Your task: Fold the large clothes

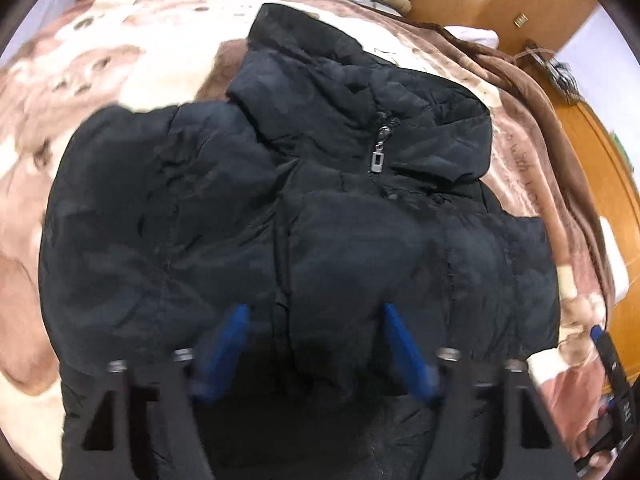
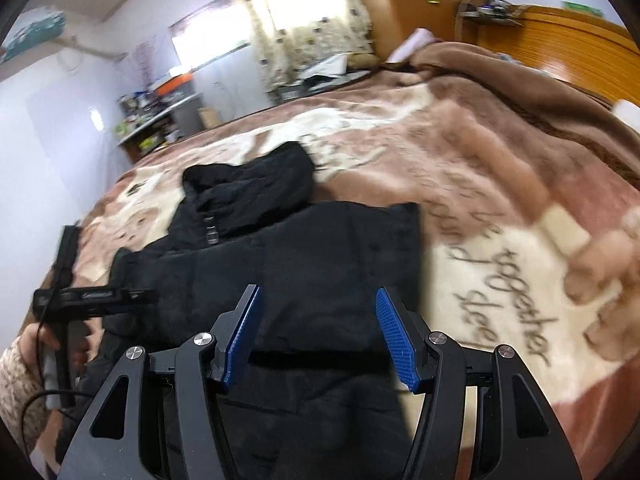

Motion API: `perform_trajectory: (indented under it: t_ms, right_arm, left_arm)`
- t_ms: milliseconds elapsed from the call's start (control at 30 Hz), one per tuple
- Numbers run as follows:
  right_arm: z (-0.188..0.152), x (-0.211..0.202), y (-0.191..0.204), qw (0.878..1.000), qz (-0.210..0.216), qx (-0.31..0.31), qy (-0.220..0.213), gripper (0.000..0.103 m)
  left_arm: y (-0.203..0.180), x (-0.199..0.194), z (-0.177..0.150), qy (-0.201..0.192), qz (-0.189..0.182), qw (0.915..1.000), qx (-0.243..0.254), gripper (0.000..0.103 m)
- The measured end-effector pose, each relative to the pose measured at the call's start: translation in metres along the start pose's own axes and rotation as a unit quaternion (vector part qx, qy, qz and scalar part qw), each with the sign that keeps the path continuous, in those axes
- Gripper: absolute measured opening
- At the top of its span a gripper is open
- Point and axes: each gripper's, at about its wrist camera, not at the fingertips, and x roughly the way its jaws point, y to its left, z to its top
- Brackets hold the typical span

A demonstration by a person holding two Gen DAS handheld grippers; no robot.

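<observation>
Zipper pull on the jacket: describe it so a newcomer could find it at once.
A brown and cream blanket covers the bed, with a black puffer jacket spread on it. Follow the jacket's front seam up to where the hood begins: the zipper pull hangs there, a small silver metal tab, the only shiny thing on the black fabric.

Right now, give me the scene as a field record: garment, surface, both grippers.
garment: black puffer jacket, lying front up, zipper pull showing near the collar
hood: spread out beyond the collar
surface: brown and cream plush blanket on a bed
left gripper: open, above the lower part of the jacket, nothing between the pads
right gripper: open, above the jacket near its edge, nothing held
fold state: sleeves seem tucked in; body not yet folded over
background: wooden headboard, curtained window
</observation>
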Motion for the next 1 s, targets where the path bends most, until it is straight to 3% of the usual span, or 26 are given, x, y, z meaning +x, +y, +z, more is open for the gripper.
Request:
perform_trajectory:
  t_ms: [33,67,100,167,300,500,567,633,800,900,1000]
  right_arm:
    - [-0.001,-0.002,-0.002,1.0,-0.007,-0.002,-0.002,0.059]
    - [-0.002,-0.003,-0.005,1.0,-0.009,-0.003,-0.004,0.059]
    - [-0.002,-0.005,-0.007,1.0,-0.009,-0.002,-0.004,0.059]
    - [0.0,-0.009,-0.011,1.0,-0.013,0.0,-0.003,0.059]
    - [0.008,-0.029,-0.02,1.0,-0.027,-0.009,-0.01,0.059]
    - [0.031,-0.123,-0.05,0.993,-0.088,-0.018,-0.07,0.059]
    - [0.041,-0.16,-0.058,0.988,-0.122,-0.039,-0.083,0.059]
    - [0.054,-0.208,-0.063,0.975,-0.181,-0.068,-0.107,0.059]
    - [0.085,-0.278,-0.068,0.957,-0.237,-0.094,-0.141,0.059]
    - [0.101,-0.289,-0.063,0.952,-0.242,-0.104,-0.158,0.06]
    - [0.1,-0.257,-0.054,0.955,-0.222,-0.115,-0.159,0.068]
  left_arm:
    - [-0.002,0.0,0.001,0.002,-0.005,1.0,0.003,0.04]
    - [-0.003,0.0,0.002,0.003,-0.005,1.0,0.004,0.034]
    - [-0.004,-0.002,0.004,0.003,-0.003,1.0,0.006,0.018]
    - [-0.004,-0.008,0.006,-0.005,-0.012,0.9999,0.006,0.01]
    - [-0.002,-0.03,0.008,-0.034,-0.015,0.9993,0.008,0.009]
    - [0.005,-0.059,0.011,-0.059,-0.022,0.998,-0.004,0.008]
    - [0.008,-0.069,0.011,-0.074,-0.006,0.9972,0.003,0.008]
    - [0.011,-0.074,0.011,-0.076,-0.001,0.9971,0.002,0.008]
    - [0.02,-0.072,0.009,-0.071,0.002,0.9974,-0.011,0.008]
    - [0.02,-0.065,0.005,-0.067,0.007,0.9977,-0.009,0.008]
    - [0.021,-0.056,0.001,-0.062,0.004,0.9979,-0.015,0.008]
